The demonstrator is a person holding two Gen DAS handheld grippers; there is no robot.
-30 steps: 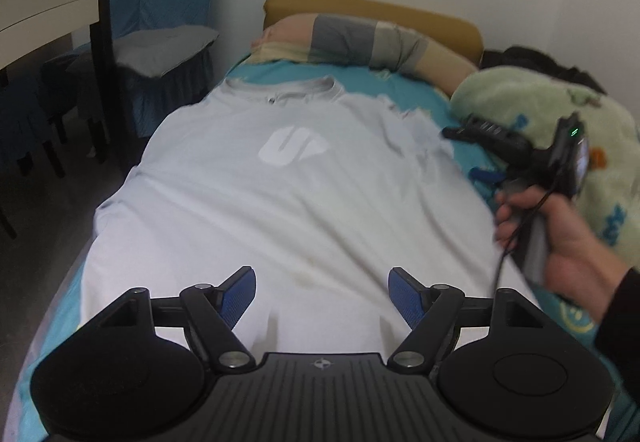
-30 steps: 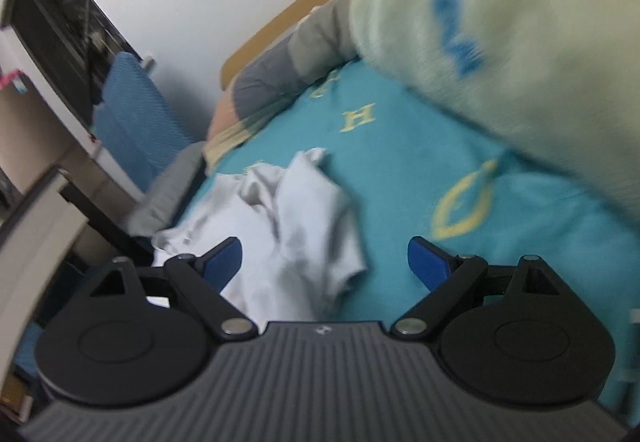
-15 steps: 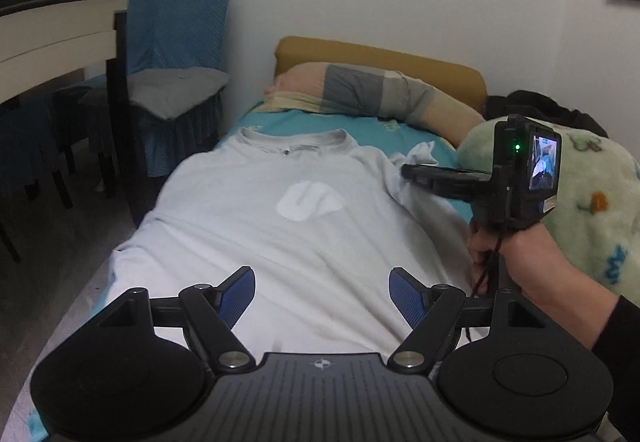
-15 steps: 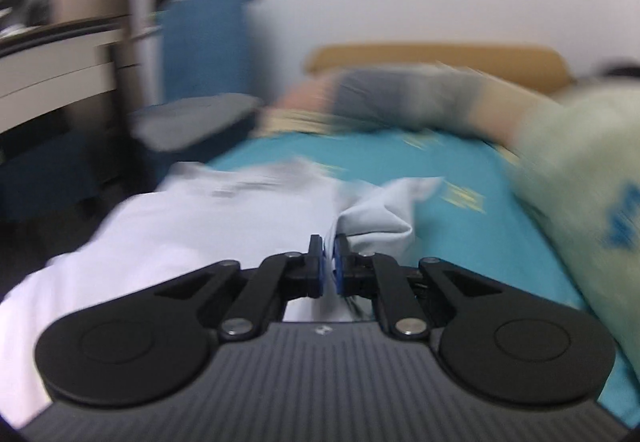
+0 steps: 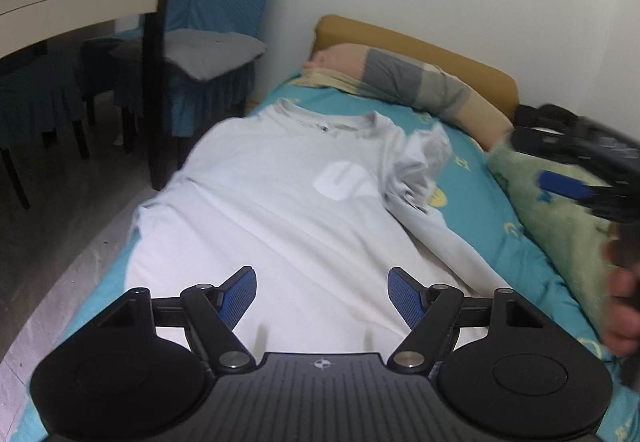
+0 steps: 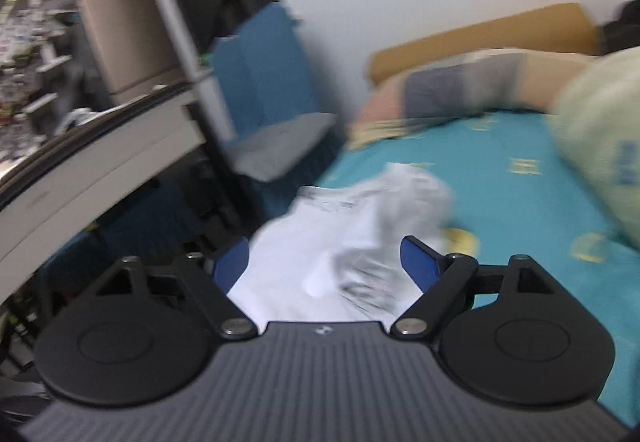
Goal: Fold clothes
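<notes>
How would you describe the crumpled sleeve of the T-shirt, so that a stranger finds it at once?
Start at the bed with the teal sheet, where a pale grey T-shirt lies flat. Follow its collar toward the green blanket: the sleeve is the only bunched, wrinkled part, lying beside the white chest logo.

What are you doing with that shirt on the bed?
A person is folding a white T-shirt spread flat on the bed, with a gripper in each hand. The sleeve on the blanket's side lies bunched on the shirt. The right gripper is opening with nothing between its fingers. The left gripper hangs open over the hem, holding nothing.
</notes>
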